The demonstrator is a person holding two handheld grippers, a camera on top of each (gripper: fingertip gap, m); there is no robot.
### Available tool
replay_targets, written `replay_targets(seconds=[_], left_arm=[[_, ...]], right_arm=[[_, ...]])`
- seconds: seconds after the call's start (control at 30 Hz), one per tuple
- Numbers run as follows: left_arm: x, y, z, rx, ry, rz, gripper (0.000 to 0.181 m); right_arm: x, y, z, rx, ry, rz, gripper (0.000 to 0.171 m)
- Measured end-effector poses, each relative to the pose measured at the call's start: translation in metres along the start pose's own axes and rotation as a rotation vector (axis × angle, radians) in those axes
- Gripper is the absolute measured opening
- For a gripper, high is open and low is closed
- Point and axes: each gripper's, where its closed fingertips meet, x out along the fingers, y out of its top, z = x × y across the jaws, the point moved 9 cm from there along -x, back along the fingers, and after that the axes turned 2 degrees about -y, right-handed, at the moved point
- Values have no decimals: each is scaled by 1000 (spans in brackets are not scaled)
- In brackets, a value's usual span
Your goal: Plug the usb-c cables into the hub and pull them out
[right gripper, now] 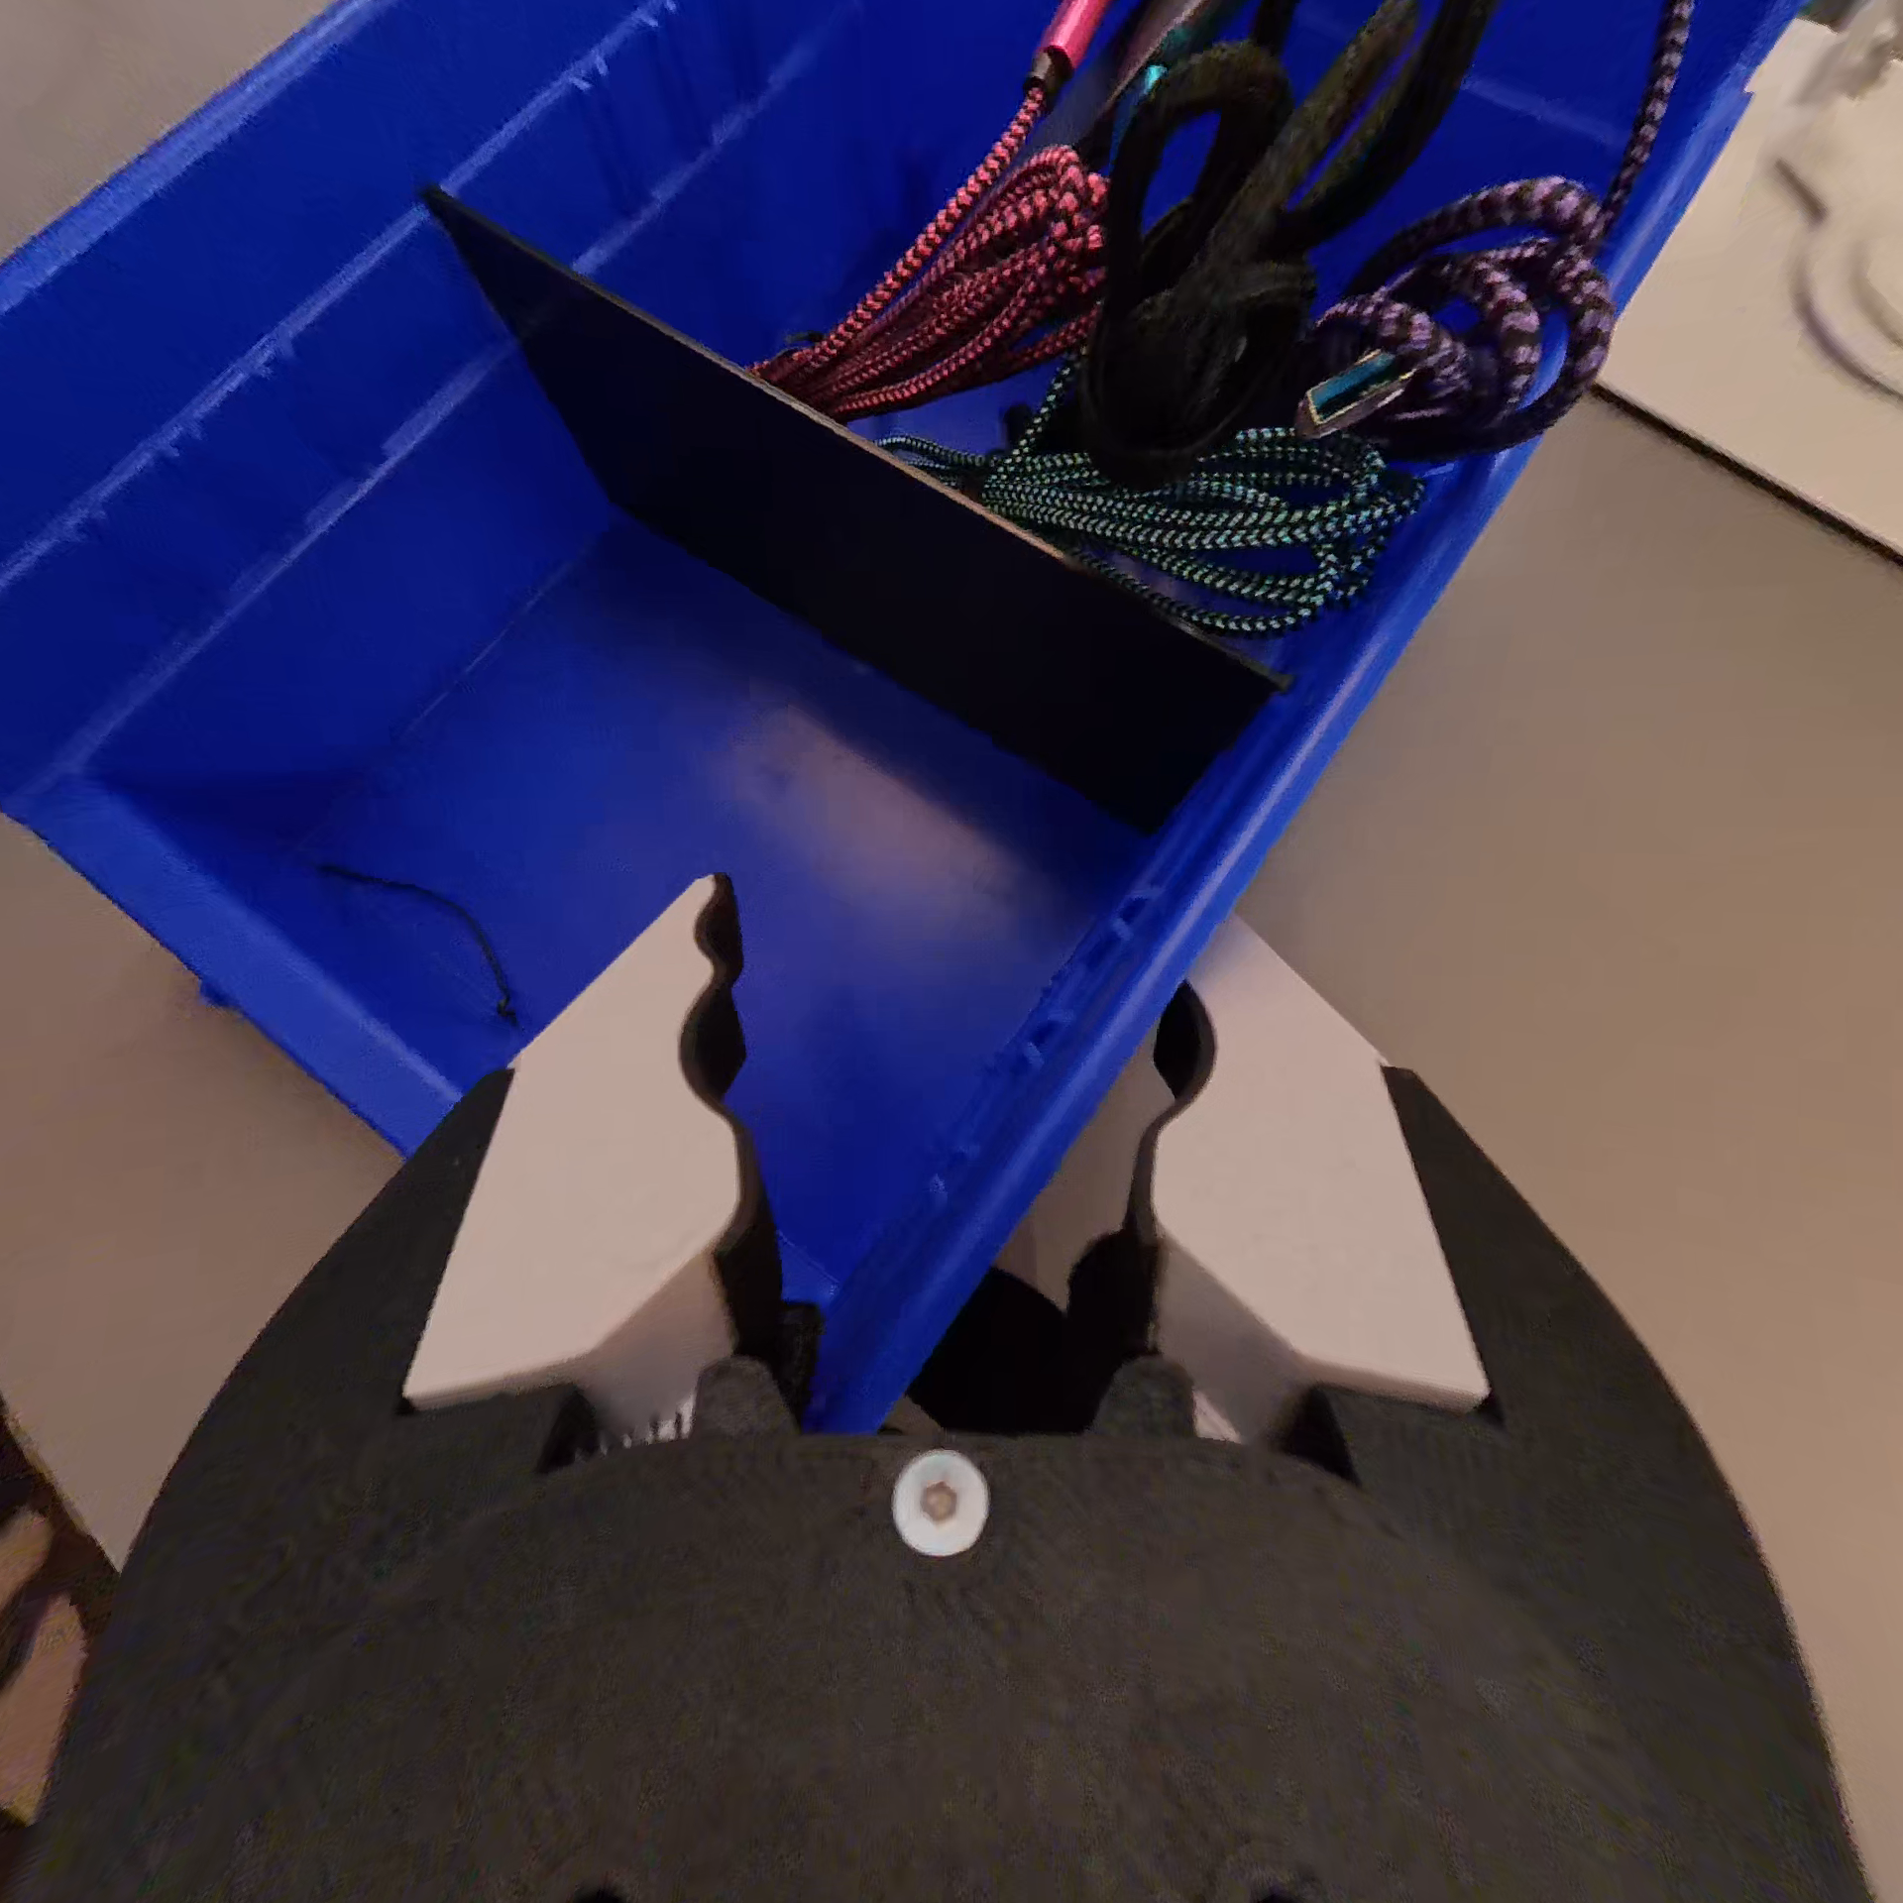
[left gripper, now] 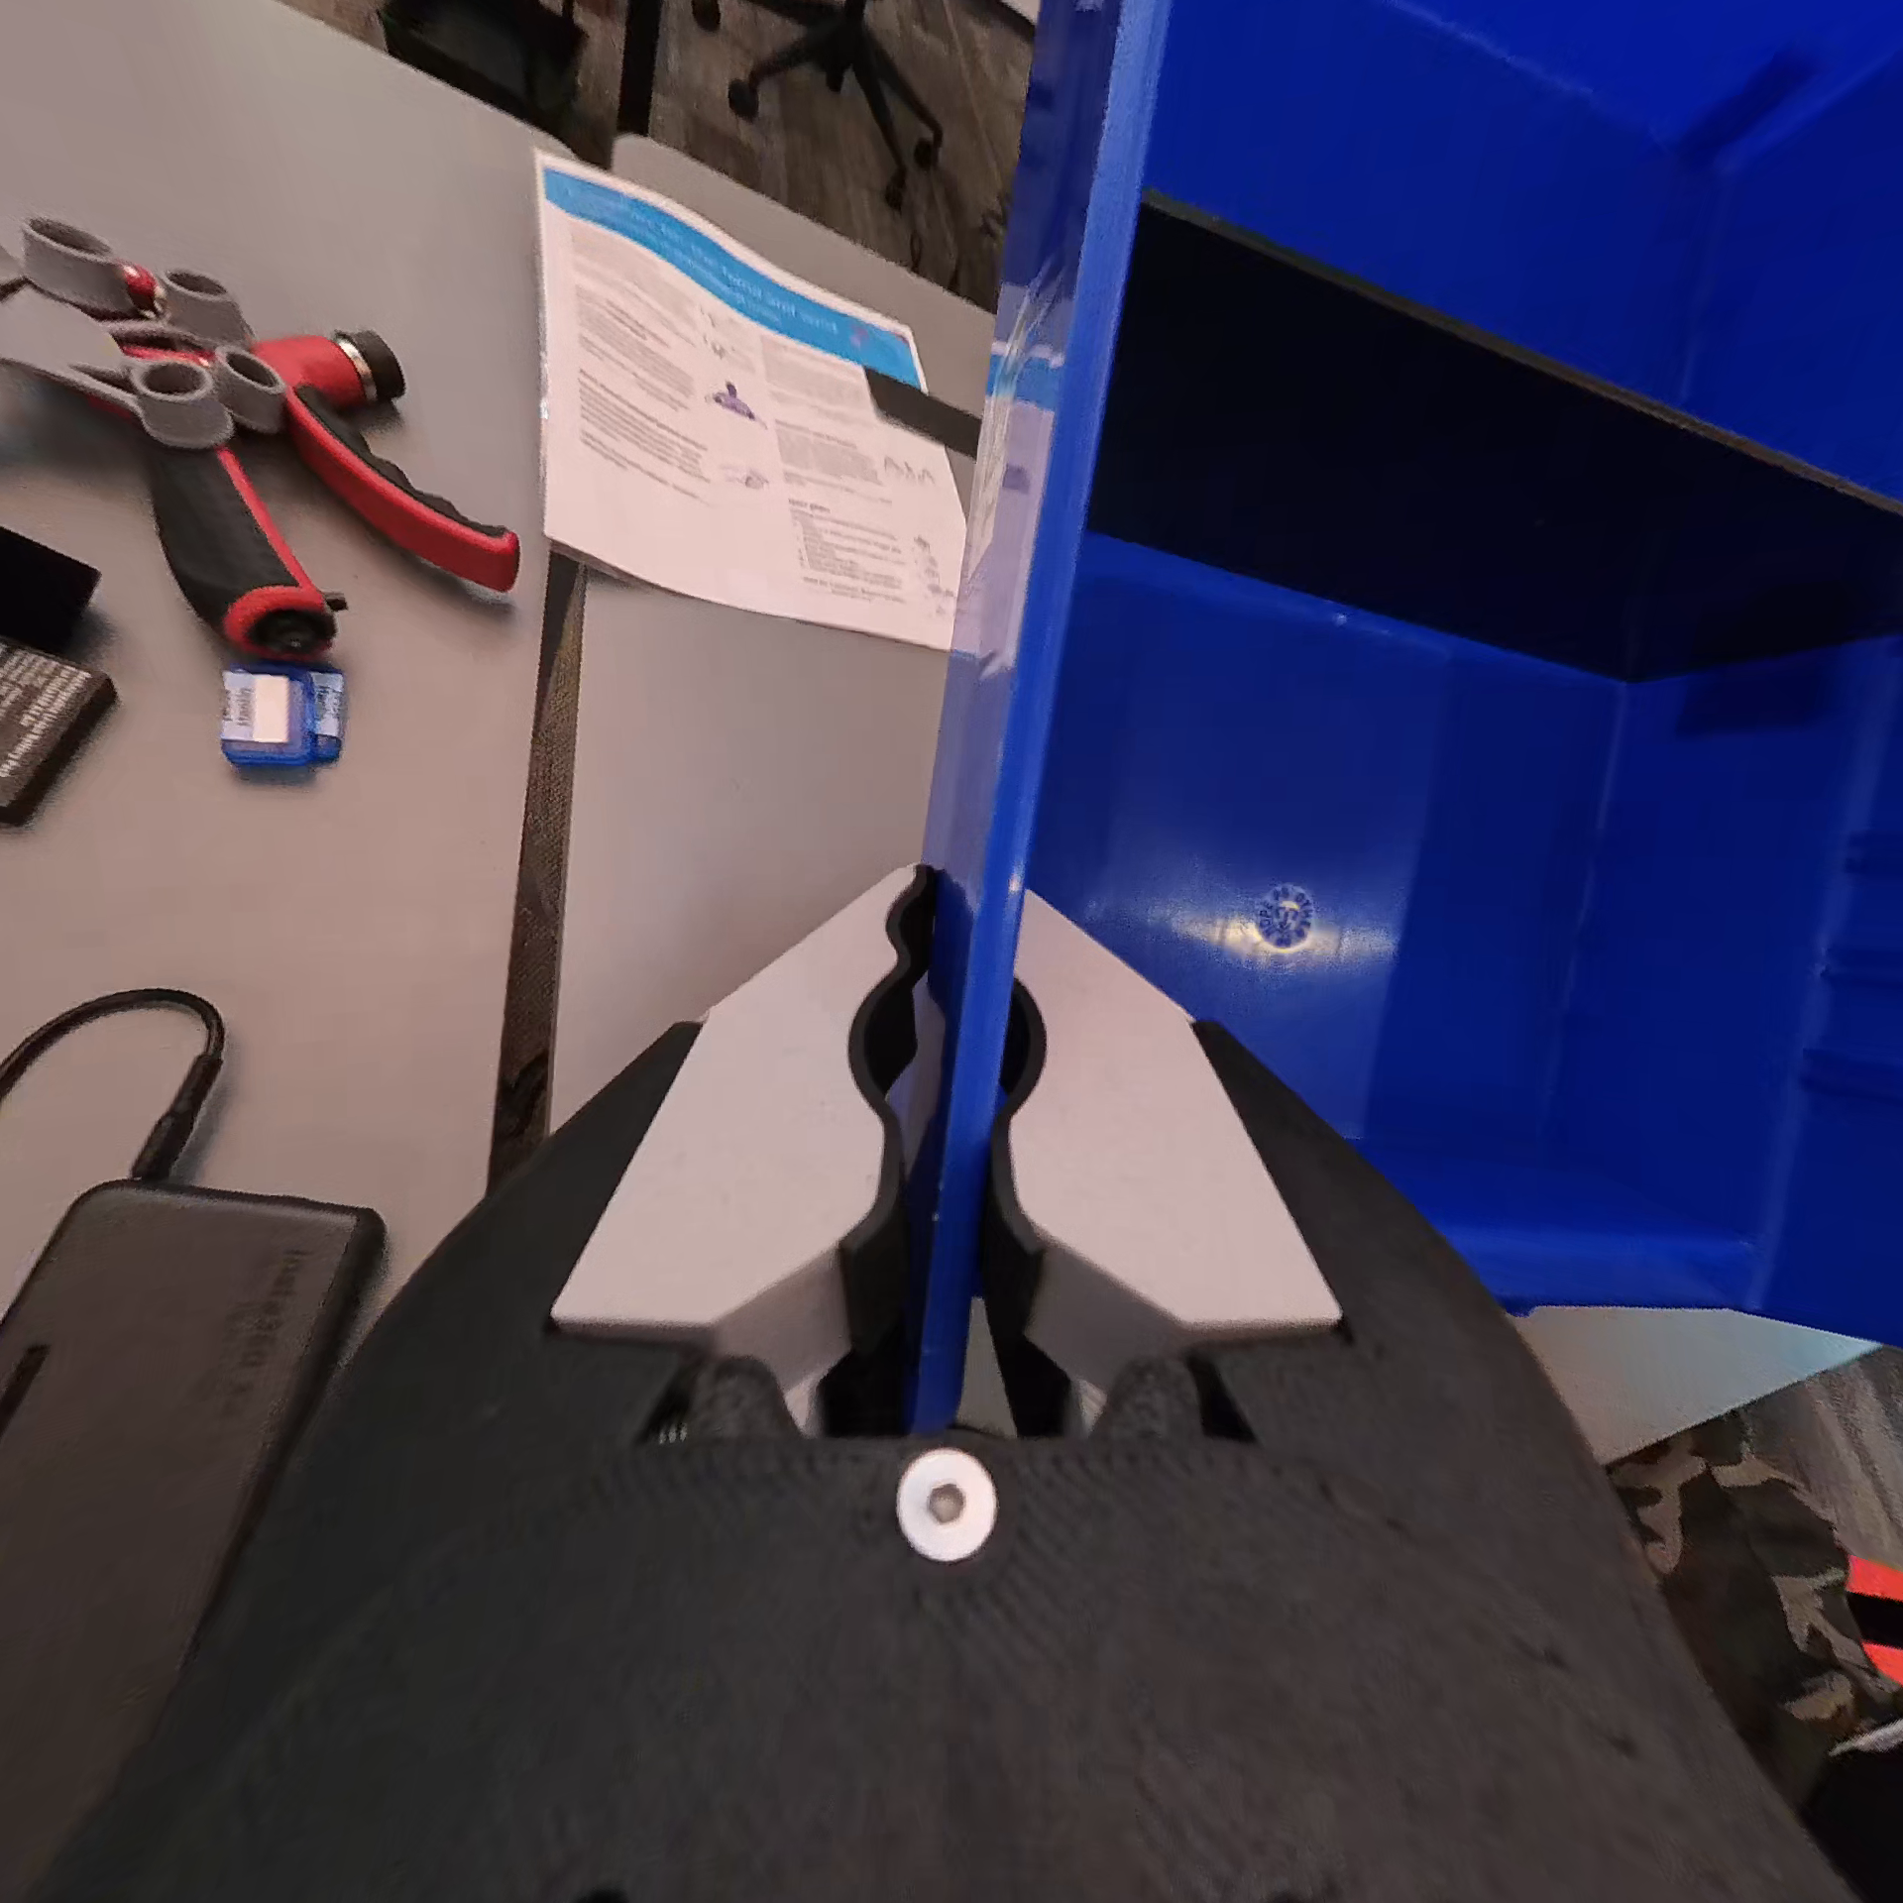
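Landmark: the blue bin (left gripper: 1442, 824), divided by a black partition (right gripper: 855, 535).

Left wrist view, left to right. Far left of the bin, on the grey counter (left gripper: 309, 927): a dark flat block (left gripper: 41, 711) at the frame edge, a red-and-black hose nozzle (left gripper: 257, 494) with grey ring parts (left gripper: 165, 330) lying over it, and a small blue-and-white card (left gripper: 280, 716) just below the nozzle's handle. Nearer the camera, still left of the bin: the dark grey hub (left gripper: 175, 1370), lying flat with a short black lead (left gripper: 154, 1040) curving out of its far end. Between the nozzle and the bin: a printed sheet (left gripper: 741, 412), partly hidden behind the bin wall. Left gripper (left gripper: 963, 1030) pinched tight on the bin's upright blue side wall (left gripper: 999, 721), which runs between the two fingers. Right of that wall: the bin's bare blue interior.

Right wrist view, left to right. Near compartment of the bin holding only a thin black thread (right gripper: 433, 927). Right gripper (right gripper: 953, 1040) spread wide, straddling the bin's right wall (right gripper: 1030, 1092), clamping nothing. Beyond the partition, in the far compartment: the usb-c cables, coiled together — red-and-black braided (right gripper: 968, 268), plain black (right gripper: 1205, 257), green-and-black braided (right gripper: 1215, 515), and purple-and-black braided (right gripper: 1483, 299) at the bin's right wall.
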Motion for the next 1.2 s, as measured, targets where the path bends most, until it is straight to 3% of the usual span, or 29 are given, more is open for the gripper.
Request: replay_targets(seconds=[0.23,0.53,0.67,0.8,0.93,1.07,1.2], left_arm=[[-23,9,-3,-19,-12,83,2],[-40,27,22,42,-19,113,3],[-37,35,53,111,-48,99,3],[-15,40,113,198,-120,65,3],[38,25,204,288,-222,-13,3],[113,-21,311,371,-330,-91,3],[190,-75,397,326,-496,-217,2]], right_arm=[[44,35,-66,-33,38,28,79],[77,55,-173,-13,184,109,121],[65,63,-172,82,331,119,123],[0,66,-124,107,351,266,111],[-103,55,-41,246,298,556,103],[-215,27,30,338,238,890,99],[-292,-15,79,353,25,1089,100]])
